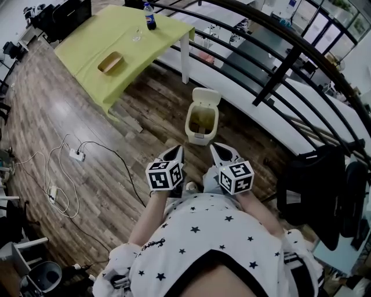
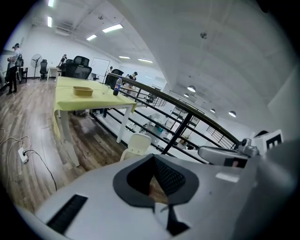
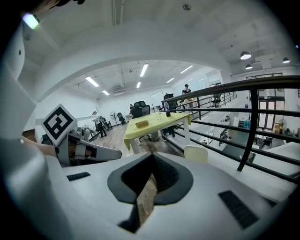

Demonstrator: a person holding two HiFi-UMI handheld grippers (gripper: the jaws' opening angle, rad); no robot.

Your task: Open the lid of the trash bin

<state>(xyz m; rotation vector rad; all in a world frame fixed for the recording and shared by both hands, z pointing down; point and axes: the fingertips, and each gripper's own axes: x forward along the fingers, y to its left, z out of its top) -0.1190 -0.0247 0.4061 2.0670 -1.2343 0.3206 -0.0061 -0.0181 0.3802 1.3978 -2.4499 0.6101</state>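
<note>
A small cream trash bin (image 1: 202,123) stands on the wood floor beside the railing. Its lid (image 1: 206,96) is tipped up and back, and the inside shows. Both grippers are held close to the person's body, short of the bin and apart from it. The left gripper (image 1: 175,153) and the right gripper (image 1: 222,153) point toward the bin with their jaws together and nothing between them. In the left gripper view the raised lid (image 2: 139,143) shows just past the shut left gripper (image 2: 153,157). In the right gripper view the lid (image 3: 196,153) rises beyond the shut right gripper (image 3: 152,154).
A yellow-green table (image 1: 93,40) behind the bin bears a bottle (image 1: 150,17), a glass and a wooden tray (image 1: 110,62). A black railing (image 1: 272,75) runs along the right. A power strip (image 1: 76,154) with cables lies on the floor at left. A black chair (image 1: 316,185) stands at right.
</note>
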